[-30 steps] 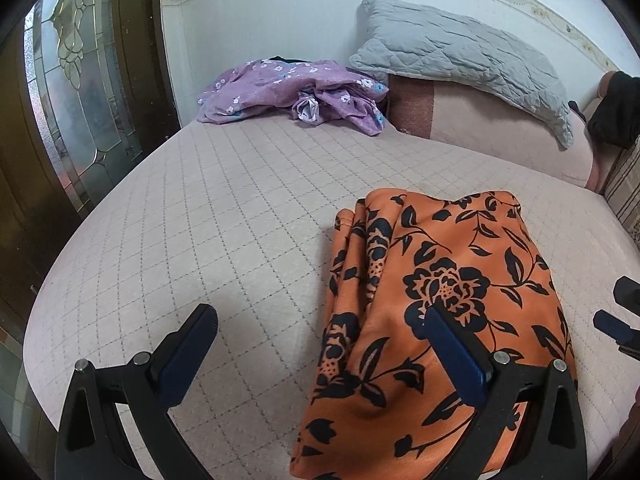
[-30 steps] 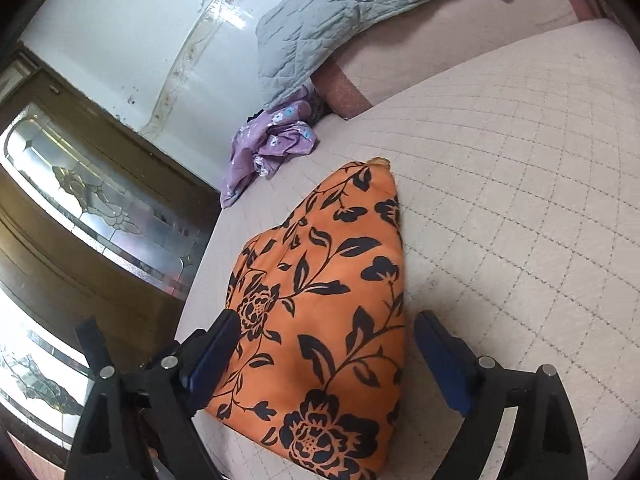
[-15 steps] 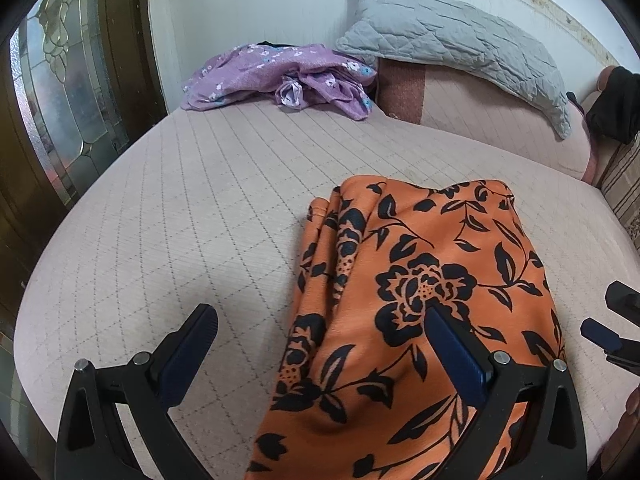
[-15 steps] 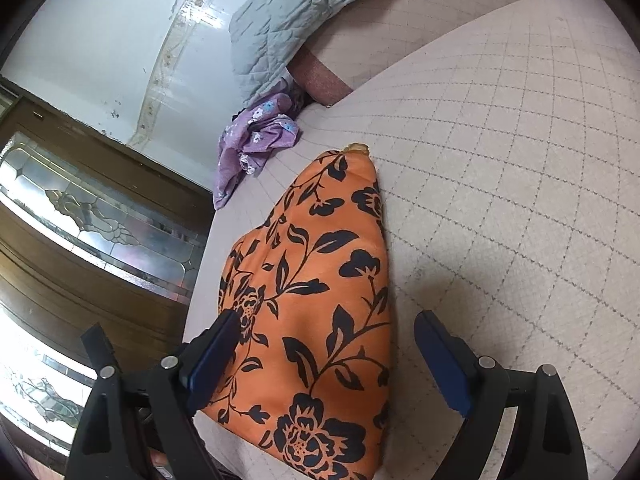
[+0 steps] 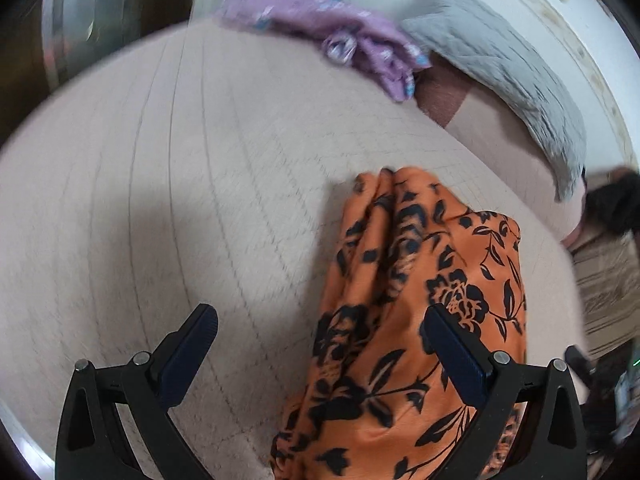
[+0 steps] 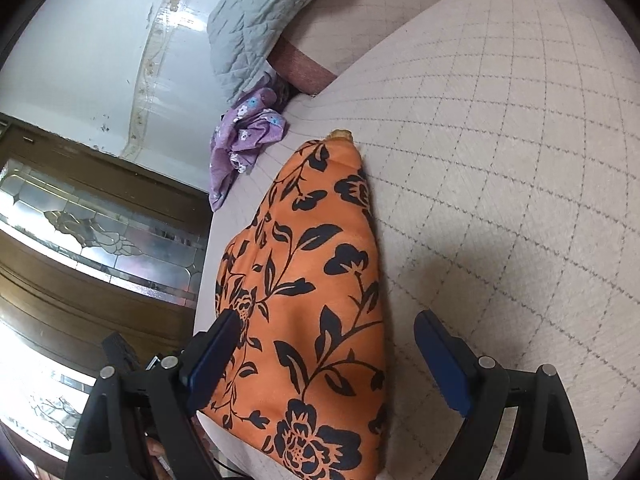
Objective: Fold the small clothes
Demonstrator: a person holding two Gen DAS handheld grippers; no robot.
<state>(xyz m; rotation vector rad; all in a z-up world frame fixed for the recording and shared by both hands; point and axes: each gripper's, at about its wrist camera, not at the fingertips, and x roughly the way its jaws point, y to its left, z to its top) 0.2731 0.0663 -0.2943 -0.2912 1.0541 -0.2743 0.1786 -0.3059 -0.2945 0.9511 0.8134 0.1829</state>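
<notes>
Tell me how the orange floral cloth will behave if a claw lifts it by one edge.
The orange cloth looks thin and already bunches into soft folds, so it would likely drape and sag. It probably weighs little. Its smooth sheen suggests it may slip.

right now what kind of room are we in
Most likely a bedroom: the orange floral garment lies on a quilted bed cover, a grey pillow leans at the wall, and crumpled purple clothing sits beside it.
</notes>
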